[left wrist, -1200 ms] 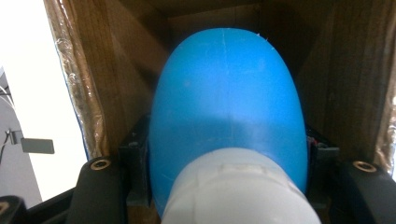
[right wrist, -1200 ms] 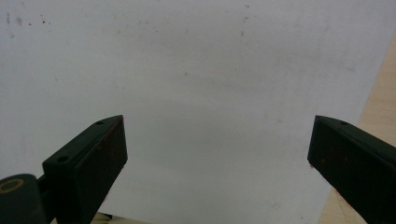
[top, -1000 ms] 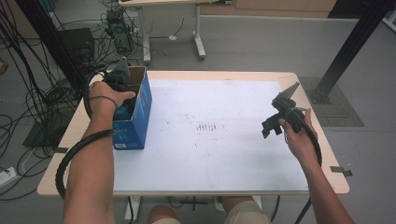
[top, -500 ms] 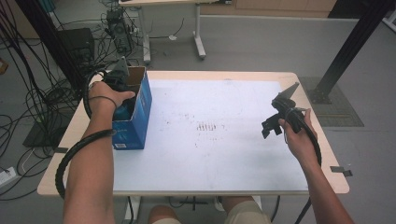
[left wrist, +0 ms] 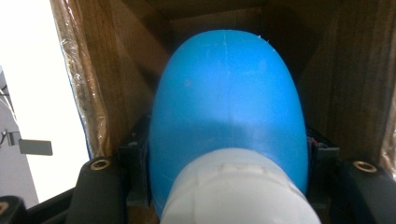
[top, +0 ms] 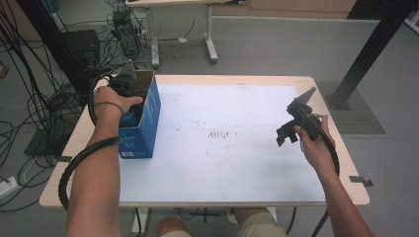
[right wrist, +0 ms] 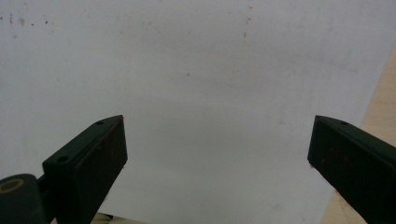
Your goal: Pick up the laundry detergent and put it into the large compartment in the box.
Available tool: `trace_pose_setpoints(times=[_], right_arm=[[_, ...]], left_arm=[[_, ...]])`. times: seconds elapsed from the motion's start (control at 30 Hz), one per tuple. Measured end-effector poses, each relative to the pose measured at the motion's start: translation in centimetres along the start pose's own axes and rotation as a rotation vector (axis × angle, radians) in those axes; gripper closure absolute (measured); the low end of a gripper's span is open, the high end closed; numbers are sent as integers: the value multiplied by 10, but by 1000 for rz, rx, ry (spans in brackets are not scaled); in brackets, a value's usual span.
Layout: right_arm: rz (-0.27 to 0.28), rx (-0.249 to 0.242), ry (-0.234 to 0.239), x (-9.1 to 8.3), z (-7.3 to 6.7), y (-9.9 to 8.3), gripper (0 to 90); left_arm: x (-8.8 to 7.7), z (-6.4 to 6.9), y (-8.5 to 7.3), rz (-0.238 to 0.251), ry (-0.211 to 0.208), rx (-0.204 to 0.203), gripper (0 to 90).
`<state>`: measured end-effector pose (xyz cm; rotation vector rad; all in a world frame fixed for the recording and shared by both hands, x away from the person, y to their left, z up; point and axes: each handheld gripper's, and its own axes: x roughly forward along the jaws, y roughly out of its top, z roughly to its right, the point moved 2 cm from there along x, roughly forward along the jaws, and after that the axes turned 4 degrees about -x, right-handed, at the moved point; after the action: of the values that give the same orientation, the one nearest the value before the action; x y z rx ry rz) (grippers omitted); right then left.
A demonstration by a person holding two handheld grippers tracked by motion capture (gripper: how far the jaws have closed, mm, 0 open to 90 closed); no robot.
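An open blue cardboard box (top: 143, 126) stands at the table's left edge. My left gripper (top: 129, 98) reaches down into it, its tips hidden by the box walls. In the left gripper view, my left gripper (left wrist: 229, 158) is shut on a rounded blue object (left wrist: 229, 88) with a white end (left wrist: 238, 191), between the brown inner walls of the box (left wrist: 355, 84). My right gripper (top: 285, 134) is held above the table's right side. In the right gripper view, my right gripper (right wrist: 217, 154) is open with nothing between its jaws.
A white sheet (top: 232, 98) with faint reddish marks (top: 217, 133) covers the wooden table (top: 69, 148). Cables (top: 29, 113) and equipment lie on the floor at the left. A black post (top: 370, 47) stands beyond the table's right corner.
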<state>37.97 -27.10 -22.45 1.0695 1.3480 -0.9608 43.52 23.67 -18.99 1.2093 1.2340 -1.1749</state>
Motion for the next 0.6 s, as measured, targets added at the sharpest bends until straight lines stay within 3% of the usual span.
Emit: trace_pose_setpoints(times=[0.6], right_arm=[[3, -4, -2, -1, -1, 0, 49]], left_arm=[[0, 0, -1, 5, -1, -4, 371]])
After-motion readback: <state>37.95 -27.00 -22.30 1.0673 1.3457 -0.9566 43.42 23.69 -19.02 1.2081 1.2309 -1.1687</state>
